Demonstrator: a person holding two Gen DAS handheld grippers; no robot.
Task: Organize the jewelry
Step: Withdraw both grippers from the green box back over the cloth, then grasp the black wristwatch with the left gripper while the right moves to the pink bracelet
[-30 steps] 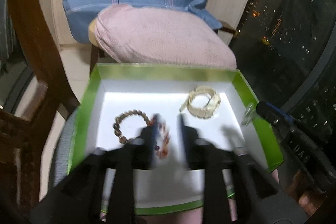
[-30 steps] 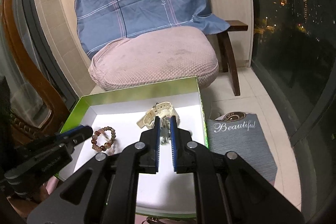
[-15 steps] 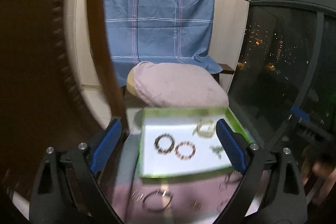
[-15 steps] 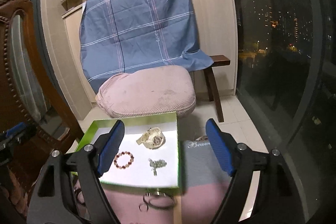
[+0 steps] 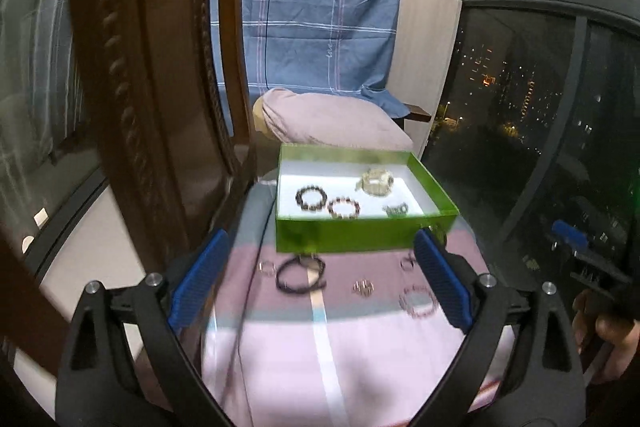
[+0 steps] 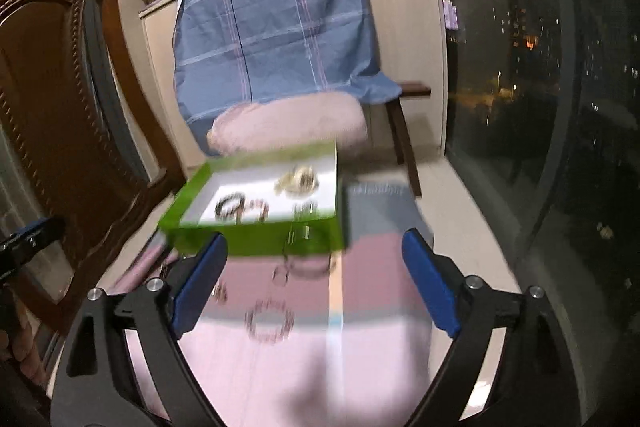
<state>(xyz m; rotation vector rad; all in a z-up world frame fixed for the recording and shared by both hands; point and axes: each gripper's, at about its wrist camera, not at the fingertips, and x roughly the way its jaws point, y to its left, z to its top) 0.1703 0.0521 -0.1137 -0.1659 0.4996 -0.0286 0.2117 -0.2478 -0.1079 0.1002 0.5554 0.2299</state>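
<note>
Four pieces are seen inside the green box [image 5: 362,231]: a dark bead bracelet [image 5: 311,197], a reddish bead bracelet [image 5: 343,207], a pale watch [image 5: 376,181] and a small chain [image 5: 395,209]. Several more remain on the pink cloth [image 5: 344,351], among them a black bracelet [image 5: 301,275] and a pink bead bracelet [image 5: 418,301]. Both the left gripper [image 5: 320,287] and the right gripper [image 6: 316,287] are held spread wide and empty. The next pick is judged best made by a slow descent, one jaw set either side of a single band. The black bracelet lies near twelve o'clock between the left jaws, the pink one near three.
</note>
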